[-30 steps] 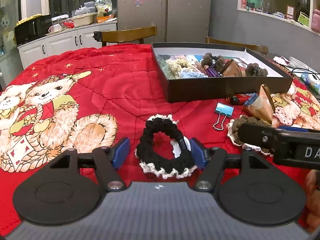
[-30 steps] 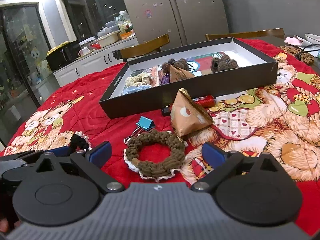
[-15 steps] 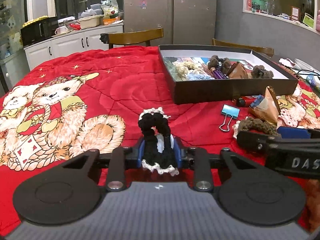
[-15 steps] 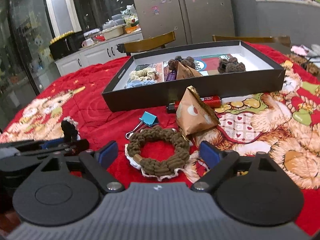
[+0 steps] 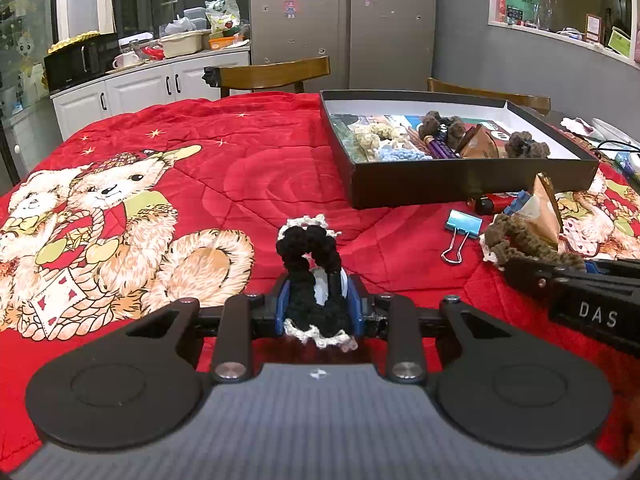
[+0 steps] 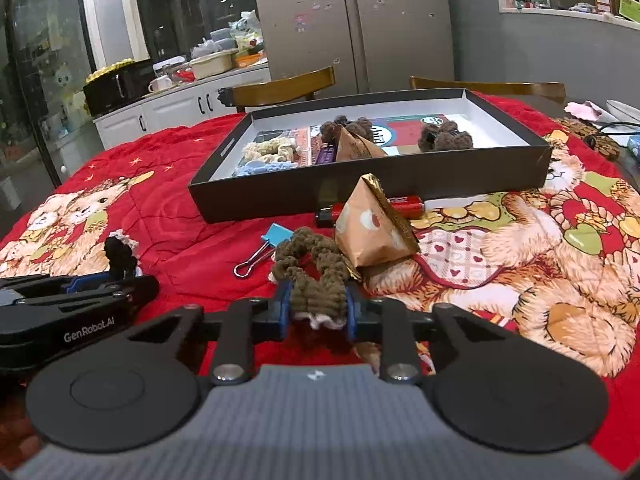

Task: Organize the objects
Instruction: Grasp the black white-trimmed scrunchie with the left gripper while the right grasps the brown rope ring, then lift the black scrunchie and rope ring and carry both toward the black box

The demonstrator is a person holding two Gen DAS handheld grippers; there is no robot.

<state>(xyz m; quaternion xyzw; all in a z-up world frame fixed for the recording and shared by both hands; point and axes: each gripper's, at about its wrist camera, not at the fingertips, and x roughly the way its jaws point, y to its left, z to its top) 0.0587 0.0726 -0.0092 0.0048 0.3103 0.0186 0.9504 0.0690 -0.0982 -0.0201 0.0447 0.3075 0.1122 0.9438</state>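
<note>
Here my left claw point(image 5: 318, 300) is clamped on the black crocheted hair scrunchie with a white lace edge point(image 5: 312, 276), squeezed into a tall loop between the blue pads point(image 5: 283, 306). My right claw point(image 6: 316, 310) is closing, and its pads already pinch the brown crocheted hair scrunchie point(image 6: 314, 268), which bunches up between them. Taking the shallow black cardboard box point(image 6: 400, 184) as the landmark, both scrunchies are on its near side, over the red quilted bear-print cloth point(image 5: 240, 184) that covers the desk. Just in front of the box's near wall lie a red cylinder-shaped item point(image 6: 404, 205), a brown pyramid-shaped paper packet point(image 6: 374, 228) and a light blue binder clip with silver wire handles point(image 6: 266, 246); the packet touches the brown scrunchie. Inside the box I see 2 more brown scrunchies point(image 6: 444, 138), a cream one point(image 6: 272, 150), a pale blue one point(image 6: 264, 168) and another brown packet point(image 6: 354, 146).
</note>
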